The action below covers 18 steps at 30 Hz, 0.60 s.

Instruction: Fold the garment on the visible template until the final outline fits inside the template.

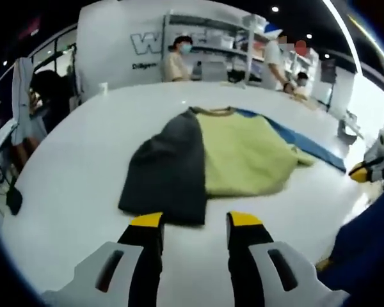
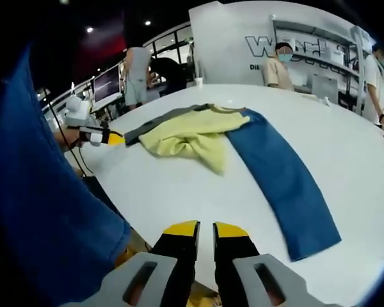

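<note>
A garment lies flat on the round white table [image 1: 77, 166]. Its body is pale yellow [image 1: 243, 157], with a dark grey part [image 1: 169, 169] folded toward my side and a long blue sleeve [image 1: 307, 144] stretched out on the far side. In the right gripper view the yellow body [image 2: 189, 137] is bunched, and the blue sleeve [image 2: 278, 179] runs toward me. My left gripper [image 1: 195, 220] hovers open just short of the grey edge, holding nothing. My right gripper [image 2: 206, 229] is shut and empty above bare table [image 2: 179, 192]. It also shows at the edge of the left gripper view [image 1: 365, 171], as the left gripper [image 2: 109, 137] does in the right gripper view.
The person's blue clothing [image 2: 45, 211] fills the near left of the right gripper view and also appears as blue clothing [image 1: 365, 249] low in the left gripper view. People [image 1: 179, 57] stand beyond the far table edge by white shelves [image 1: 211, 45]. A jacket [image 1: 22, 96] hangs at the left.
</note>
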Each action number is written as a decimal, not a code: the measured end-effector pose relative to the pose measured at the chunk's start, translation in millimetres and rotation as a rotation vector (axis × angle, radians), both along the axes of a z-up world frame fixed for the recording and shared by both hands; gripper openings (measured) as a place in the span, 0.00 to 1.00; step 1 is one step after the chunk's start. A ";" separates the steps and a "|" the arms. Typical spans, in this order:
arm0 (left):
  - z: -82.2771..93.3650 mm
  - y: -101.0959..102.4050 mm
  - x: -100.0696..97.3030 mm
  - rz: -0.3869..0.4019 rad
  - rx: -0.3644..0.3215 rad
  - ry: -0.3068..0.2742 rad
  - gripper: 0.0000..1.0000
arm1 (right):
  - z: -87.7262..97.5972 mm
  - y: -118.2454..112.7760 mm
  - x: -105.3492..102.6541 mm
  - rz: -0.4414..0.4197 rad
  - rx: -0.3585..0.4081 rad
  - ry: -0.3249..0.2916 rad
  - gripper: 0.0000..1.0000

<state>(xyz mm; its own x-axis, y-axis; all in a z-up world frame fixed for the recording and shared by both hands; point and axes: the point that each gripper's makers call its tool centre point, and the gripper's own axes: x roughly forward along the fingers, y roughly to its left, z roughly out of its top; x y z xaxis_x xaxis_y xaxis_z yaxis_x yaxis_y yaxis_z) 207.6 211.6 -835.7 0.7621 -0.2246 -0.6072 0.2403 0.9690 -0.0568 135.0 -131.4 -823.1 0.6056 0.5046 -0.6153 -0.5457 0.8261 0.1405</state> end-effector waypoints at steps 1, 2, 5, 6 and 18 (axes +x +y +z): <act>-0.2 0.8 -1.4 0.007 0.000 0.003 0.33 | -0.4 -1.6 0.0 0.003 -0.001 0.000 0.05; -0.4 1.7 -2.6 0.014 -0.001 0.006 0.32 | -0.3 -2.6 0.0 0.005 -0.001 -0.001 0.05; -2.3 3.0 -6.0 0.033 -0.011 0.021 0.31 | 0.6 -4.9 0.6 0.007 0.004 -0.001 0.05; -2.5 3.0 -7.1 0.043 -0.014 0.025 0.30 | 0.5 -6.6 1.1 0.008 0.005 -0.002 0.05; -7.9 -9.4 -2.7 0.096 -0.037 0.061 0.23 | 3.9 -18.3 0.1 0.008 0.005 -0.010 0.04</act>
